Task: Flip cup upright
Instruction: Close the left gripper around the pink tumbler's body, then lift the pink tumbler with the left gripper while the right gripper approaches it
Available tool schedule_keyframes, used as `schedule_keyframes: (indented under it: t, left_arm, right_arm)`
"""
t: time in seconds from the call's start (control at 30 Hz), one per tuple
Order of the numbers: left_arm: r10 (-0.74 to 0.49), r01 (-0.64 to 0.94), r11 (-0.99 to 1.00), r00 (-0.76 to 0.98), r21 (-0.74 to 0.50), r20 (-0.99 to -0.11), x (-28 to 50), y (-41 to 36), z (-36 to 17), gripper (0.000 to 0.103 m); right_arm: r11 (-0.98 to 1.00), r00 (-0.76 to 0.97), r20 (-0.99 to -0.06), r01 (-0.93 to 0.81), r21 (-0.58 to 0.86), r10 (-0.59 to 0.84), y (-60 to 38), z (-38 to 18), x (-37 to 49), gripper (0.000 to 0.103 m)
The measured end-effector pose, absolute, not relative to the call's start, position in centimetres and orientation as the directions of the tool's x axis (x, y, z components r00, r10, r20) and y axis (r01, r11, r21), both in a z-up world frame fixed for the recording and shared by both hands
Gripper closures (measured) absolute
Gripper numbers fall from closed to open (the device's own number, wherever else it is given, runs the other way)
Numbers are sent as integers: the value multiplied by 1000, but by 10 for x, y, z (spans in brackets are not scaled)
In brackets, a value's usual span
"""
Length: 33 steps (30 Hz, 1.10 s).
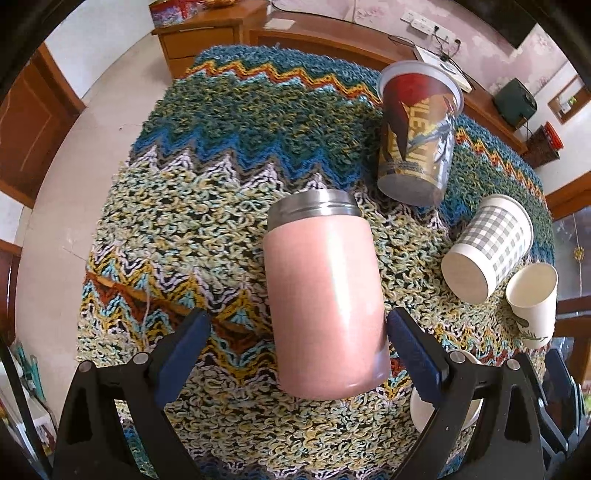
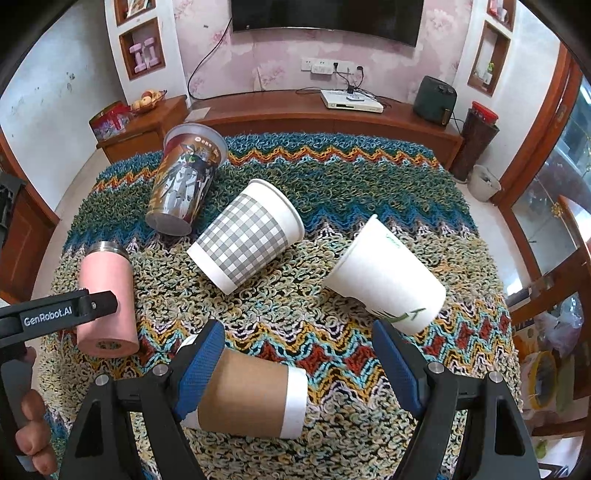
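Right wrist view: zigzag shag rug [image 2: 332, 177] under a wall TV [image 2: 327, 16]; pink steel tumbler [image 1: 325, 295] lies sideways between the left gripper's [image 1: 297, 343] spread jaws. Right gripper [image 2: 297, 354] gapes empty.

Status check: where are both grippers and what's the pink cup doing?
Left gripper open, straddling pink tumbler, which lies on its side. Right gripper open over brown-sleeved cup. Checked cup nearby, clear.

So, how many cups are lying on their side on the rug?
5: pink cup left, printed cup far left, checked cup centre, white cup right, brown-sleeved cup nearest.
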<state>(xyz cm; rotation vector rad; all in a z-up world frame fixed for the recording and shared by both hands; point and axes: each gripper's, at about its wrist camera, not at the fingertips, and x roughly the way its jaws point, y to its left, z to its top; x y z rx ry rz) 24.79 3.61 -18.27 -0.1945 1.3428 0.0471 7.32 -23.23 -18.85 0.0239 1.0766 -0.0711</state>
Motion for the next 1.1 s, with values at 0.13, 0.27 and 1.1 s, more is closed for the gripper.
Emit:
schedule_keyframes:
  t: [0.13,0.27,1.1]
  left_arm:
    - [-134,-131,979,185,-159,-974,255,34,-190,12]
    - [-183,-118,973,121,-197,-976,263,25,-198,32]
    - [-163,-81,982,96,-171,-982,188,17,-189,33]
  right_arm:
    - [998,457,-889,59,-2,-29,-231,-195,78,21]
    - [999,453,-891,53,-10,-33,-230,-198,81,21]
    - [998,462,-886,23,53,36,-239,-185,49,21]
